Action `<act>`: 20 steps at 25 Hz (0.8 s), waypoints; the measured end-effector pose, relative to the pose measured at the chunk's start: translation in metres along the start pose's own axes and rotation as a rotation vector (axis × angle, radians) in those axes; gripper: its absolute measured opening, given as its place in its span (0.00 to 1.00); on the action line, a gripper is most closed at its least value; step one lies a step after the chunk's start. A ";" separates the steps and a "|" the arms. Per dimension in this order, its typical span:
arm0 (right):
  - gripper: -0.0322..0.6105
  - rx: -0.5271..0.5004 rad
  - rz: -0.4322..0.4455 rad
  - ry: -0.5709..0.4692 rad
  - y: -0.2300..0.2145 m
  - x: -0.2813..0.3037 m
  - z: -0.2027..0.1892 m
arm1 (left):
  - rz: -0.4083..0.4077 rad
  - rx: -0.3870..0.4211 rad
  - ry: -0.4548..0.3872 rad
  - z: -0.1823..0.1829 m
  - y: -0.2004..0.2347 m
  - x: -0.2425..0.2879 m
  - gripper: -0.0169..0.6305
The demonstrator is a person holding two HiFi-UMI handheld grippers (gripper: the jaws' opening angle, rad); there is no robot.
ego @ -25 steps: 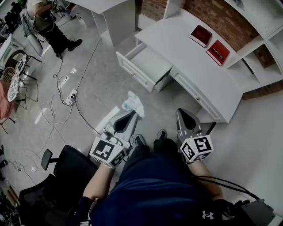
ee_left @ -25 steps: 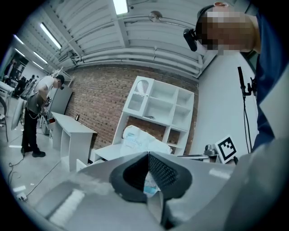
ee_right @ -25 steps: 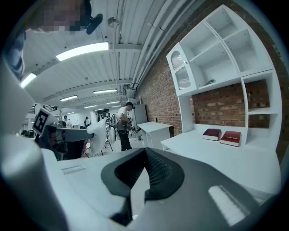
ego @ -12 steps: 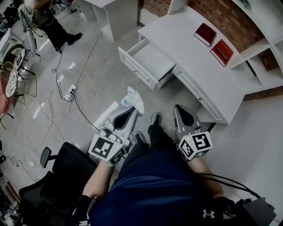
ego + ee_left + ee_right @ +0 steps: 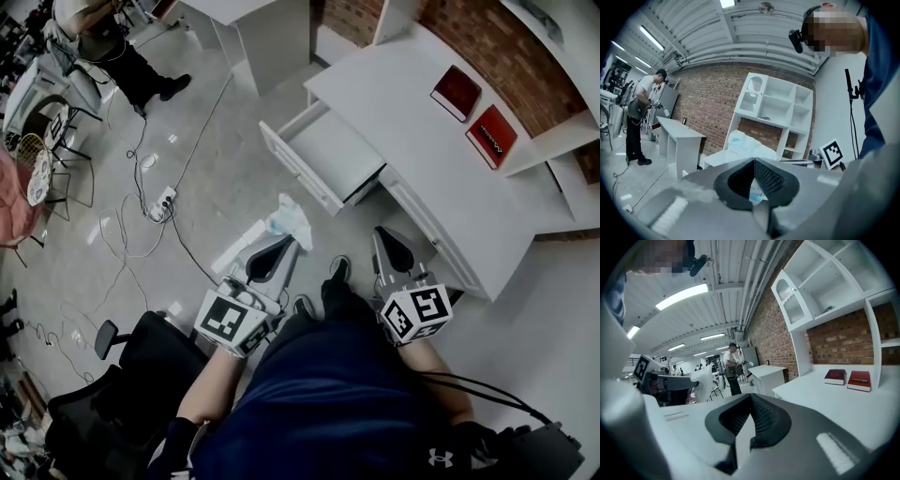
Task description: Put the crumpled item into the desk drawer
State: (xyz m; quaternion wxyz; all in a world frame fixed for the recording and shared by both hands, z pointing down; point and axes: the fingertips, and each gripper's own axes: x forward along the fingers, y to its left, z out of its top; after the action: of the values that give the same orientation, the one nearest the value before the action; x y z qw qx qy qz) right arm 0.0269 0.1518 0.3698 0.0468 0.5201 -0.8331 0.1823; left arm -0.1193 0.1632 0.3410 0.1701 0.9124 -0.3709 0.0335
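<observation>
My left gripper [image 5: 289, 244] is shut on a crumpled white-and-blue item [image 5: 289, 217], which hangs over the floor short of the desk. In the left gripper view the item [image 5: 740, 145] bulges above the closed jaws of that gripper [image 5: 753, 163], and a scrap of it shows between the pads. The desk drawer [image 5: 335, 157] stands pulled open ahead, and nothing shows inside it. To the right, my right gripper [image 5: 383, 234] is shut with nothing in it, near the white desk's [image 5: 441, 178] front edge. The right gripper view shows this gripper's [image 5: 750, 398] pads together.
Two red books [image 5: 457, 92] [image 5: 494, 137] lie on the desk top. Cables and a power strip [image 5: 160, 202] trail over the floor at left. A black chair [image 5: 141, 367] stands behind my left arm. Another person [image 5: 122, 58] stands by a second white table [image 5: 258, 23].
The head view has shifted, so the desk and open drawer now sit a little further right and lower. Both grippers keep their pose, and the left one still holds the item.
</observation>
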 end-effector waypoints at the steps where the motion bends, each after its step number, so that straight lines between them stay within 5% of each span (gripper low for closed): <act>1: 0.05 0.004 0.007 -0.001 -0.007 0.007 0.003 | 0.008 -0.005 0.004 0.003 0.002 0.010 0.03; 20: 0.05 0.075 0.089 0.034 -0.104 0.086 0.027 | 0.098 -0.013 0.050 0.026 0.034 0.128 0.03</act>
State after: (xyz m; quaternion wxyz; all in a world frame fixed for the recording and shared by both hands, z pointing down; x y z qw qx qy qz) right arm 0.0833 0.0287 0.3944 0.0332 0.4807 -0.8471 0.2240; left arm -0.0521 0.0470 0.3502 0.1834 0.8909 -0.4109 0.0620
